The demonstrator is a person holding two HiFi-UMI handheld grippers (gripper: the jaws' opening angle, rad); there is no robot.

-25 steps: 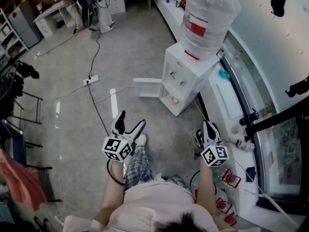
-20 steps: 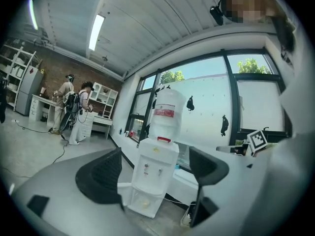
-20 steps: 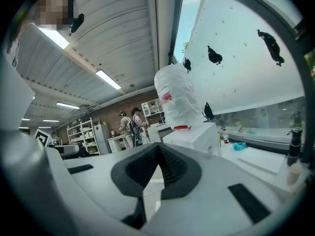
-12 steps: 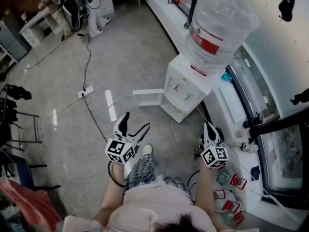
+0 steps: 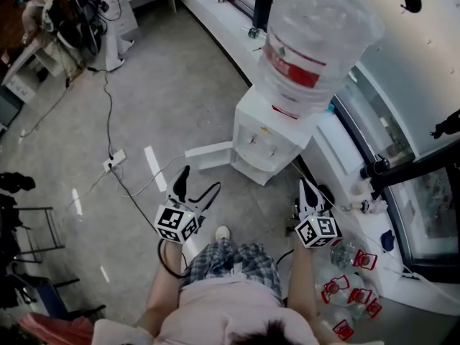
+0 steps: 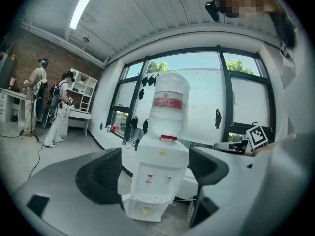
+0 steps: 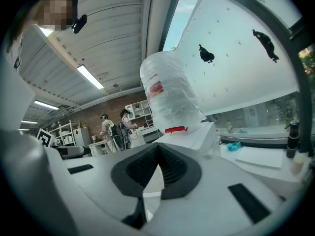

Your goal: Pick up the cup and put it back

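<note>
Sitting low in the left gripper view, the cup rests at the bottom of the water cooler and looks light and easy to squash, so pinch its side softly. Left tongs are spread apart, right tongs pressed together, both empty.

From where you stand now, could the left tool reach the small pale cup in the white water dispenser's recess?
Probably yes, one step closer. The left tool has its jaws apart and empty, the small pale cup sits straight ahead in the recess of the white water dispenser; nothing stands between them.
</note>
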